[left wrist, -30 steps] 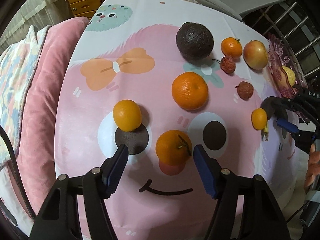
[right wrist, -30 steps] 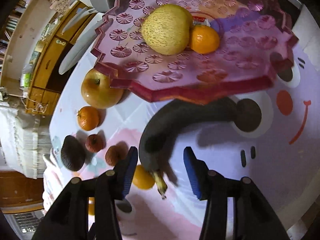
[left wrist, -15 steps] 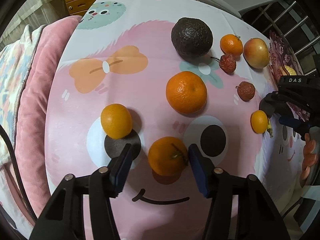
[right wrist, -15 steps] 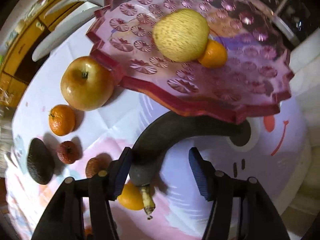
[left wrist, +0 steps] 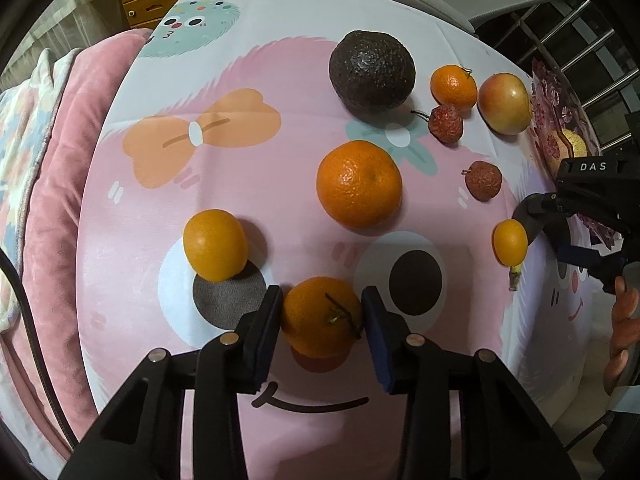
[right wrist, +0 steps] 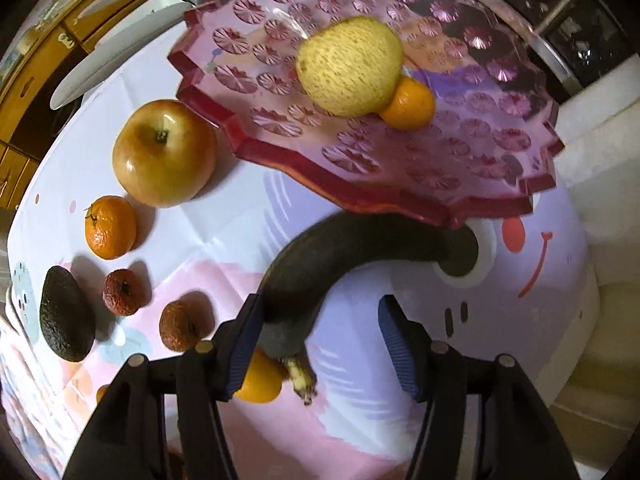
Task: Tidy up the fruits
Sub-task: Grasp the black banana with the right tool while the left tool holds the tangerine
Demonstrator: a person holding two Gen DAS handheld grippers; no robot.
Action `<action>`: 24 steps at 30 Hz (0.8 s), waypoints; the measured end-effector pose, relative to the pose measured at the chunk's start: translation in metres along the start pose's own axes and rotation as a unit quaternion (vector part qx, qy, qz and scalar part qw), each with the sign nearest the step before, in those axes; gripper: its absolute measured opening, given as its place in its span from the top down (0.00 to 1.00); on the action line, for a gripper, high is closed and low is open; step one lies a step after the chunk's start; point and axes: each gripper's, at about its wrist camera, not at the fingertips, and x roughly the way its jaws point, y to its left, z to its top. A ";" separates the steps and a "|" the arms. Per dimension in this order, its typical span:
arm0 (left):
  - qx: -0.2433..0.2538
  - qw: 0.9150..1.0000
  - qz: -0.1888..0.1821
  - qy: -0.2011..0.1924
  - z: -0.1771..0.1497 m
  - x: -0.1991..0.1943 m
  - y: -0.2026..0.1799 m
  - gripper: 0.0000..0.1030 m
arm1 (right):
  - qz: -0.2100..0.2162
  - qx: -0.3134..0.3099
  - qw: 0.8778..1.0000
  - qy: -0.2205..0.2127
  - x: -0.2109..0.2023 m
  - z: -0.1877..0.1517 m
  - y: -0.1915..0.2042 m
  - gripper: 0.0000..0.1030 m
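Pink faceted tray (right wrist: 532,196), upper centre of the right wrist view: holds one yellow speckled pear (right wrist: 349,66) and one small orange (right wrist: 412,104), touching each other. The rest of the tray is bare.

Blackened banana (right wrist: 344,252), centre: lies on the cartoon tablecloth (right wrist: 224,224), its far end under the tray's rim.

Right gripper (right wrist: 320,340), lower centre: jaws apart, spread around the banana's stem end, one pad beside it, the other clear.

Left gripper (left wrist: 322,322), lower centre of the left wrist view: jaws just closed in, both pads pressing a stemmed mandarin (left wrist: 320,316) that sits on the cloth.

Loose on the cloth: apple (right wrist: 164,152), avocado (left wrist: 372,70), large orange (left wrist: 359,184).
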 end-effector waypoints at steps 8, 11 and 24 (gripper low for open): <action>0.003 1.000 -0.003 0.004 0.002 0.000 0.002 0.62 | -0.010 0.012 1.000 0.002 0.001 -0.005 -0.012 0.36; 0.004 1.000 -0.003 0.006 0.003 0.000 0.003 0.62 | -0.022 0.018 1.000 0.003 0.001 -0.006 -0.011 0.29; 0.002 1.000 -0.007 0.007 0.005 -0.002 0.014 0.62 | 0.029 0.004 1.000 -0.010 0.019 0.003 -0.002 0.47</action>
